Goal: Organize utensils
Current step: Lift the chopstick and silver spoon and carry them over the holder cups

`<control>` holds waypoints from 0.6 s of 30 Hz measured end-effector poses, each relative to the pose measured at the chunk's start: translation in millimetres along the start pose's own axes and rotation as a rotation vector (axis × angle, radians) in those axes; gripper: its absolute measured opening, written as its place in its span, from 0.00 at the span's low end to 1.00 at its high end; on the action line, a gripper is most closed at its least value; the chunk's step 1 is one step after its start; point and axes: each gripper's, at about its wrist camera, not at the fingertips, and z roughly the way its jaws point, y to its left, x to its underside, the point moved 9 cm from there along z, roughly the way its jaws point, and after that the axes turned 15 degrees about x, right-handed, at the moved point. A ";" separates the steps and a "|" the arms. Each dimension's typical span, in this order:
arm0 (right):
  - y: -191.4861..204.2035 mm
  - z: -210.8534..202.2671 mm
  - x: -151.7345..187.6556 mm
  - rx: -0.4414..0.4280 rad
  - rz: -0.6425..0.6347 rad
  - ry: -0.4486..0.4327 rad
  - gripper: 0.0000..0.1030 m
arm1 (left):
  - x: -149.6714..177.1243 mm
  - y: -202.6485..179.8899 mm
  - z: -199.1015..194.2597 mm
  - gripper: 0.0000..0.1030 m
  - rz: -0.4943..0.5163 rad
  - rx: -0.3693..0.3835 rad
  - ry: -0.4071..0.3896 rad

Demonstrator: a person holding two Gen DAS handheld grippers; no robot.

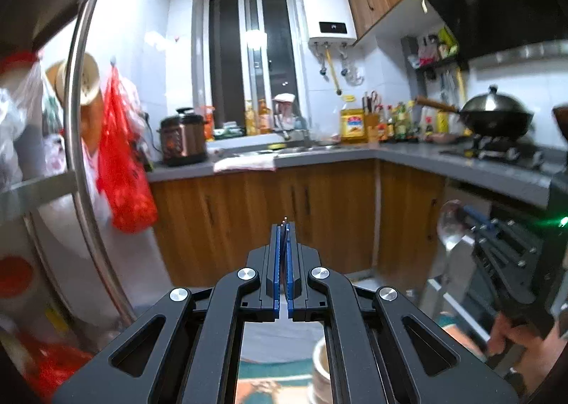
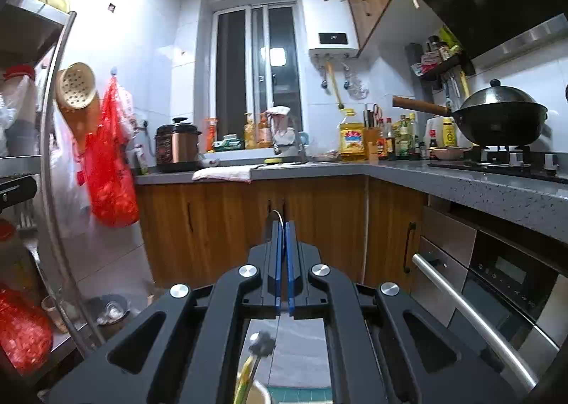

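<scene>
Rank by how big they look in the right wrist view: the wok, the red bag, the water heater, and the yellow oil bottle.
1. Wok, though it sits nearer the camera
2. Red bag and water heater, too alike to rank
3. Oil bottle

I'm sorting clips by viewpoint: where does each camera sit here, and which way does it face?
Left wrist: rides on the left gripper, roughly level, facing the dark window; its shut blue-padded fingers pinch thin metal prongs, and the right gripper holding a shiny steel spoon plus a hand show at right.
Right wrist: on the right gripper, facing the same window, fingers shut on a thin metal edge.
Shared: white water heater, black lidded wok, red plastic bag.
</scene>
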 end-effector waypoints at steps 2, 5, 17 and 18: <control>-1.1 9.1 6.7 0.011 0.017 -0.002 0.02 | 6.0 0.2 11.3 0.03 0.019 -0.027 0.008; -1.0 17.2 23.6 0.015 0.017 -0.002 0.02 | 20.9 0.3 26.0 0.03 0.014 -0.029 0.029; 12.0 16.1 77.4 -0.022 -0.062 0.024 0.02 | 75.5 3.8 56.6 0.03 -0.010 -0.011 0.126; 11.2 15.4 80.2 -0.031 -0.055 0.034 0.02 | 78.8 4.1 57.1 0.03 -0.018 -0.005 0.131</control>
